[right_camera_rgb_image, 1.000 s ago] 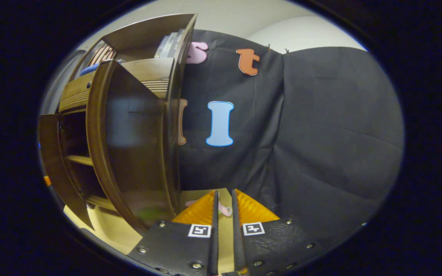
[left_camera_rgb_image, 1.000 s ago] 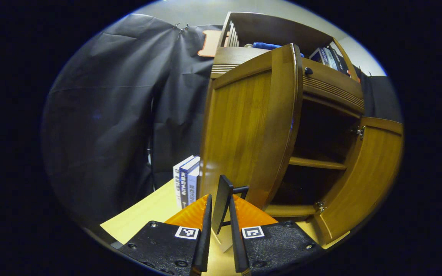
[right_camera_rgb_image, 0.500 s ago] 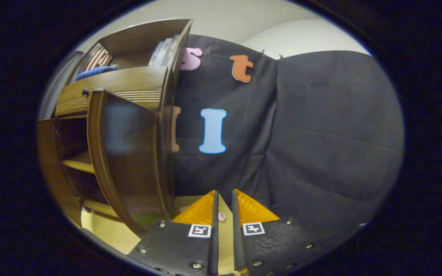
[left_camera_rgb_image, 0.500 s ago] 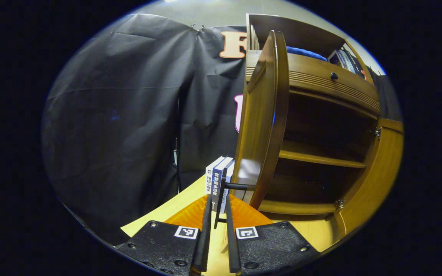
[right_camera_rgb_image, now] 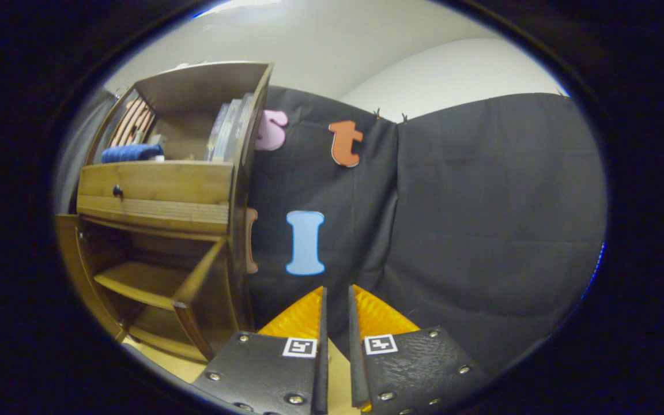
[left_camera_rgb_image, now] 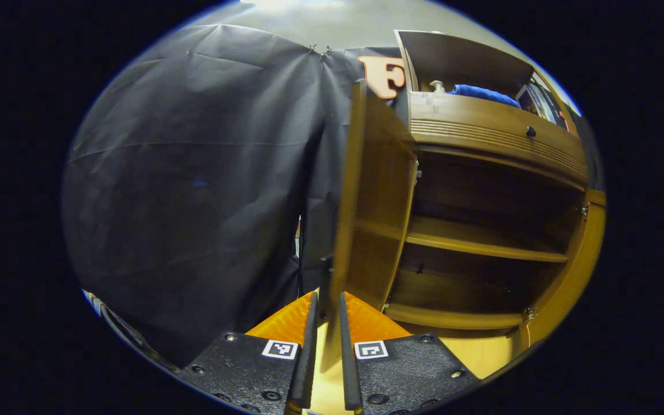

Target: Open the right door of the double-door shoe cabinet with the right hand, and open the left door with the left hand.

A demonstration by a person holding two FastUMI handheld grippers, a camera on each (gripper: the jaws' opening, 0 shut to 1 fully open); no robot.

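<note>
Cabinet (left_camera_rgb_image: 482, 173): brown wood, grain visible, ribbed moulding under a drawer with a small dark knob (left_camera_rgb_image: 530, 131). It stands on a pale yellow table (left_camera_rgb_image: 476, 354) against the black cloth wall. Both doors stand open. Left door (left_camera_rgb_image: 361, 196) is seen edge-on in the left gripper view, its lower edge between the left gripper (left_camera_rgb_image: 326, 346) fingers; gap narrow, contact with both fingers cannot be told. Right door (left_camera_rgb_image: 574, 265) swung wide. Inside: one flat shelf (left_camera_rgb_image: 482, 242) and a bottom board. Top compartment holds a blue cloth (right_camera_rgb_image: 130, 153) and upright books (right_camera_rgb_image: 228, 129). Right gripper (right_camera_rgb_image: 335, 351): fingers narrow, nothing between, facing the wall.
</note>
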